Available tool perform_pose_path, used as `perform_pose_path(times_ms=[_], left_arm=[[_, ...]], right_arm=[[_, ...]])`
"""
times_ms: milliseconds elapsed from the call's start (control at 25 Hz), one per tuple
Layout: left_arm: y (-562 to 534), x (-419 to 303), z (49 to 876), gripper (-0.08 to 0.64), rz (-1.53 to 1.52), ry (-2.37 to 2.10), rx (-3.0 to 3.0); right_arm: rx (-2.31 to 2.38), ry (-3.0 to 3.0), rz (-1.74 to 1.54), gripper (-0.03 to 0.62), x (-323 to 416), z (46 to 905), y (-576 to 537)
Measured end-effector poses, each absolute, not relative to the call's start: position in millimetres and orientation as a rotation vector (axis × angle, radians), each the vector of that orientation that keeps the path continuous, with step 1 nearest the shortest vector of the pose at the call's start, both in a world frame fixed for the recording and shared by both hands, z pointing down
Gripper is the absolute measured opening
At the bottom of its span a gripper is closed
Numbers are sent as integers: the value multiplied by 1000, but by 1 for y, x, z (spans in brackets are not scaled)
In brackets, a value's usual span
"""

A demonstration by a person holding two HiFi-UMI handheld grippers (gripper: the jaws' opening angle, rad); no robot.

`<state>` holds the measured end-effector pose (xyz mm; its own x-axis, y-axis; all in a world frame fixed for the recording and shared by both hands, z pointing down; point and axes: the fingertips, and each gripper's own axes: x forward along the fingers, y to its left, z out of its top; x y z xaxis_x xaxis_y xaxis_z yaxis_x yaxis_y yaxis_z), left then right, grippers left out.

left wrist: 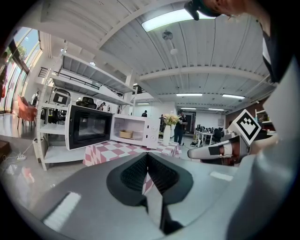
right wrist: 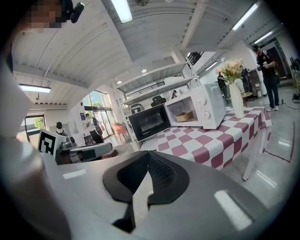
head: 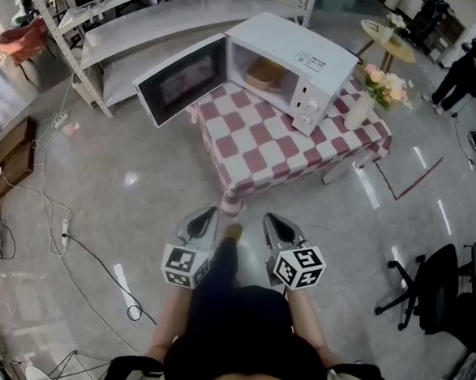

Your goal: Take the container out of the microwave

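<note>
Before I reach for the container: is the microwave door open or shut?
Open: the microwave door stands wide, showing the container inside.

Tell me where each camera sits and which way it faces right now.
Head view: on the person's head, steeply down at floor and checkered table; shows torso, left gripper, right gripper.
Left gripper view: on the left gripper, along its shut jaws toward the microwave; right gripper shows at right.
Right gripper view: on the right gripper, along its shut jaws toward the table; left gripper shows at left.
Shared: all three see the microwave, door open, container inside.
</note>
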<state>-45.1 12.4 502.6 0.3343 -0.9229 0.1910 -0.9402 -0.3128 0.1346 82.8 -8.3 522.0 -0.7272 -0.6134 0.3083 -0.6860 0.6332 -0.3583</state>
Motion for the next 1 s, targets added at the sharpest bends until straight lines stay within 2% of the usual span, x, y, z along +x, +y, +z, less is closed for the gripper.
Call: perform_pose_path(times_ms=[1000], left_arm=[[-105, -70, 503, 9, 155, -1631, 2386]], right_arm=[[1132, -2677, 762, 0, 60, 516, -126]])
